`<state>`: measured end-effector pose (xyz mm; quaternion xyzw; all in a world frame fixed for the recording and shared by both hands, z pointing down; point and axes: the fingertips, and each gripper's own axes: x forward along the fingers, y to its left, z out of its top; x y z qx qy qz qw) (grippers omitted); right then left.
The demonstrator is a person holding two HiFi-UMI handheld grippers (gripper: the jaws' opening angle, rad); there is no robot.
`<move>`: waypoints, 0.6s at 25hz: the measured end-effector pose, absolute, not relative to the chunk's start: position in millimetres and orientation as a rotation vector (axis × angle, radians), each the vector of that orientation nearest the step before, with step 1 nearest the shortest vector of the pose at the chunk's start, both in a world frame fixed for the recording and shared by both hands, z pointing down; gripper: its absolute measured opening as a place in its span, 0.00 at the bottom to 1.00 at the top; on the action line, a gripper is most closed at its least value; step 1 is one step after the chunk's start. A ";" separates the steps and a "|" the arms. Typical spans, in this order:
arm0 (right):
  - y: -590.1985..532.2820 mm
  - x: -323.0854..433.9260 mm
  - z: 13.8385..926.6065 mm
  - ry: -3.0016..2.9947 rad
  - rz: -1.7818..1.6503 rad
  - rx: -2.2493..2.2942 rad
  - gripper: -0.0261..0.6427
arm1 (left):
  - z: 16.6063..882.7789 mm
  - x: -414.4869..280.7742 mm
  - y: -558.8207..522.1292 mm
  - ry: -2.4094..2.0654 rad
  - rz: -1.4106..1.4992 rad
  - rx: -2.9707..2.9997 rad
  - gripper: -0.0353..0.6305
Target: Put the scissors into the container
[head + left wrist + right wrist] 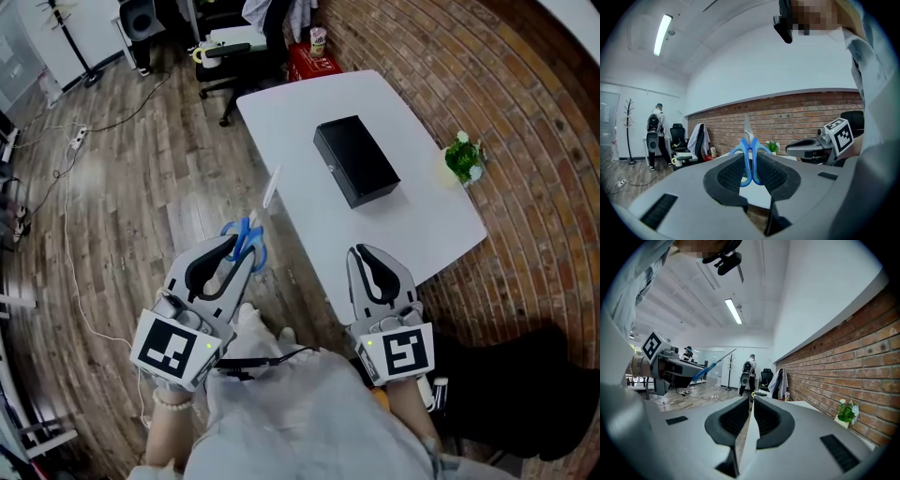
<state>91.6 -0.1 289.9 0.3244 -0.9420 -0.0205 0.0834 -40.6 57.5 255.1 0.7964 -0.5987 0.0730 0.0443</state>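
Note:
The scissors (249, 236) have blue handles and silver blades that point up and away from me. My left gripper (240, 249) is shut on the blue handles, held over the wooden floor just left of the white table (309, 103). In the left gripper view the scissors (749, 157) stand upright between the dark pads (731, 174). The container, a closed black box (356, 159), lies on the table's middle. My right gripper (371, 259) is shut and holds nothing, hovering at the table's near edge. From the right gripper view (752, 405) the scissors (707, 367) show at left.
A small green plant (464, 157) stands at the table's right edge by the brick wall. Office chairs (230, 52) and a red box (312, 64) sit beyond the far end. Cables (75, 141) run over the floor at left. A person (654, 136) stands far off.

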 end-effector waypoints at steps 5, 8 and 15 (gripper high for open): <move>-11.8 87.1 293.0 -2.794 -0.065 1.012 0.13 | 255.4 -45.8 41.4 -1.809 0.212 2.464 0.19; -20.0 79.8 297.1 -2.779 -0.061 1.032 0.13 | 257.7 -52.8 28.6 -1.790 0.206 2.478 0.19; -53.6 56.4 305.1 -2.723 -0.028 1.091 0.13 | 257.0 -74.0 -20.7 -1.703 0.212 2.540 0.19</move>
